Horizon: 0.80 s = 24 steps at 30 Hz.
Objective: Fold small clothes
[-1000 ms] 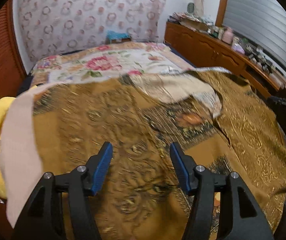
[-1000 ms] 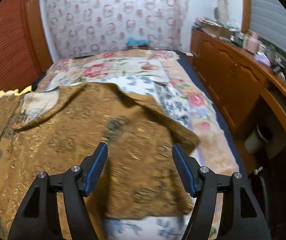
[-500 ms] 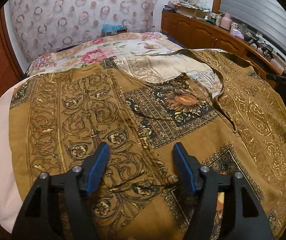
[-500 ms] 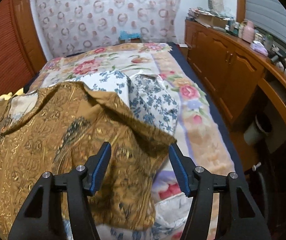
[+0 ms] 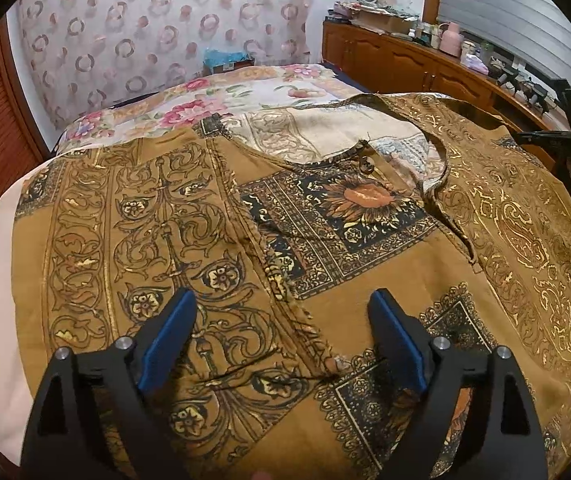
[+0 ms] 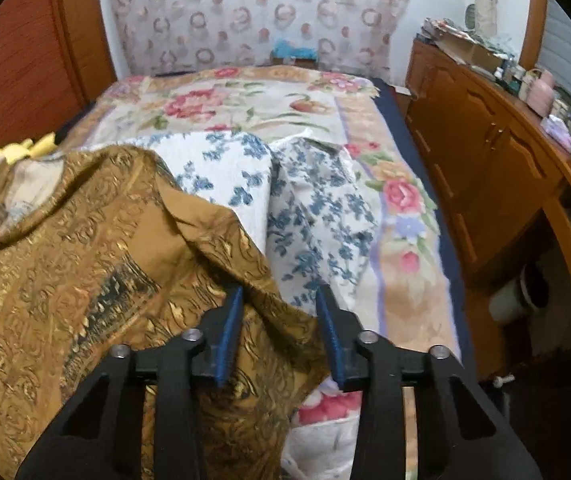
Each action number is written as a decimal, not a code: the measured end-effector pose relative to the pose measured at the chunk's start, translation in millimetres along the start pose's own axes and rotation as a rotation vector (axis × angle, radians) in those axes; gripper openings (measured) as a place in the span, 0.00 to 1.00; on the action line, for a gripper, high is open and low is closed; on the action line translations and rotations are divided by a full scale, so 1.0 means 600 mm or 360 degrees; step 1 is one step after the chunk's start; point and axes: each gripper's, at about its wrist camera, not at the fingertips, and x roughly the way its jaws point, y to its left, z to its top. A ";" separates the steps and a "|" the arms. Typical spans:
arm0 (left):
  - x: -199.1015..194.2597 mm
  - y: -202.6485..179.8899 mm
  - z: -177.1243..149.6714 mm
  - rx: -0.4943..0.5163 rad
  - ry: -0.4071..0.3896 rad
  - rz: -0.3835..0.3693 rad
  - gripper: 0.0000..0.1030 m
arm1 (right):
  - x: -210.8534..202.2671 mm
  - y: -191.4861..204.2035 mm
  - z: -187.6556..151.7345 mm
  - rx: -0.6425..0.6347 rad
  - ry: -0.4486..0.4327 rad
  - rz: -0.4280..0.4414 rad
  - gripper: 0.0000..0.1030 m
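Garment spread on bed, one edge blurred

Golden-brown patterned garment (image 5: 325, 240) lies flat across the bed (image 6: 245, 96). Left gripper (image 5: 281, 334) hovers over it, jaws just widened, nothing between. Right gripper (image 6: 279, 334) jaws have just narrowed around its blurred right edge; contact unclear.

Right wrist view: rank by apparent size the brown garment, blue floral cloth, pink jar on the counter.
1. brown garment, though nearness to the camera inflates it
2. blue floral cloth
3. pink jar, far off, so real size is unsure
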 end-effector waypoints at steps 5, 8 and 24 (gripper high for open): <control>0.002 -0.001 0.001 0.0002 0.0006 -0.0003 0.91 | -0.014 0.008 0.006 -0.0011 -0.0021 0.0067 0.02; 0.005 -0.001 0.000 0.0008 0.0012 -0.0004 0.93 | -0.041 0.024 0.015 -0.0030 -0.0061 0.0092 0.01; 0.009 0.000 0.001 0.0003 0.0021 -0.0004 0.99 | -0.171 0.258 0.100 -0.0396 -0.0235 0.0334 0.01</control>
